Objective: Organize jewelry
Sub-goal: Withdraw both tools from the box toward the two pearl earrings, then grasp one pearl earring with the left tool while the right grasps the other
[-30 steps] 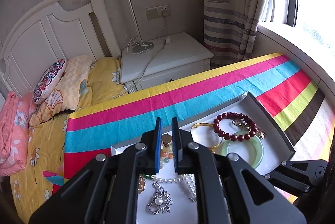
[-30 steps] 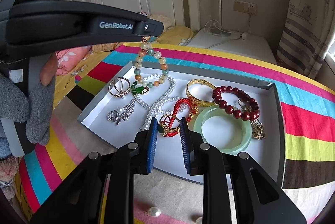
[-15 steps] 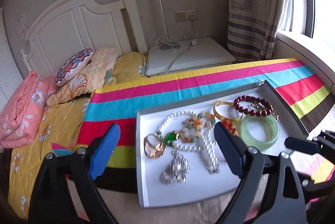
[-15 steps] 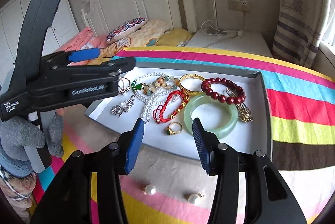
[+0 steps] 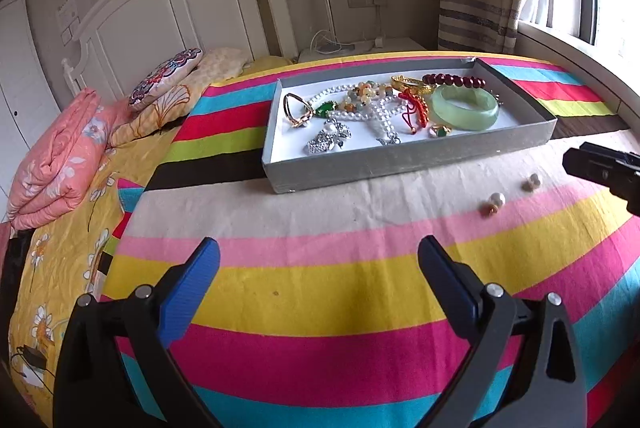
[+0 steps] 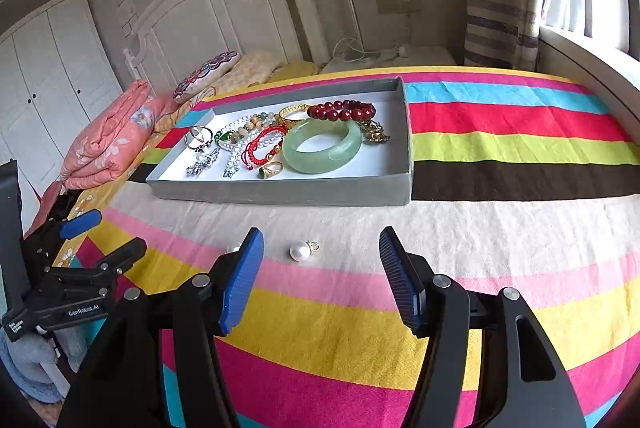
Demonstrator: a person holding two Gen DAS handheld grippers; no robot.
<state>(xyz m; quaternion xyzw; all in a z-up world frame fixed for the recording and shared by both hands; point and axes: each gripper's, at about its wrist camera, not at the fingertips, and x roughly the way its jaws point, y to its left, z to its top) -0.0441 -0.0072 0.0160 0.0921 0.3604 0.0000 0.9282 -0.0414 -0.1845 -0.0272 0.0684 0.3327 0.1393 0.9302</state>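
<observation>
While jewelry sits gathered in tray [image 6: 402, 132], pearl earring [image 6: 301, 251] at lower centre is framed by right claw [image 6: 320, 280], jaws just widened, empty; left claw [image 5: 318, 286] likewise spread, nothing gripped.

Second pearl earring [image 6: 233, 249] behind hand-held gripper [image 6: 320, 278]

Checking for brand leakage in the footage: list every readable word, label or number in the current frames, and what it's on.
"GenRobot.AI": white print on the side of the left gripper, seen in the right wrist view.
Small white label, two or three lines, on the same gripper's lower end: too small and tilted to read for sure.
Tray, jewelry, bedding, wall sockets: no text visible.
Left wrist view: no readable text.
</observation>
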